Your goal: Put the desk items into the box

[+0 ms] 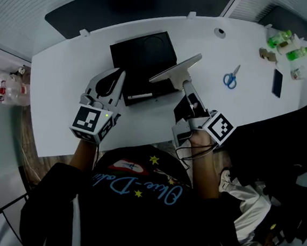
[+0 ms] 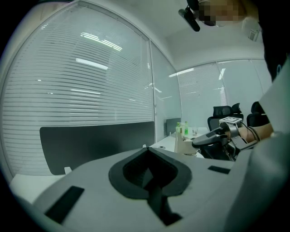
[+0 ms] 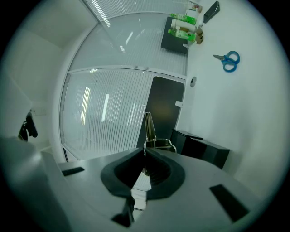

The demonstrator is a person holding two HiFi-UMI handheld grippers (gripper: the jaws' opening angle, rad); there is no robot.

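The right gripper [image 1: 187, 88] has its fingers clamped on the lid [image 1: 175, 70], tilting it up so the black box [image 1: 141, 53] at mid-counter [image 1: 60, 84] lies open. The left gripper [image 1: 117, 79], fingers closed and empty, hovers just beside the box. The scissors [image 1: 230, 78] and bottles [image 1: 283, 40] lie toward the far right corner.

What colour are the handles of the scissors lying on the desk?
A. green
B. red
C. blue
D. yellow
C: the scissors on the white desk have blue handles. The blue also shows in the right gripper view.
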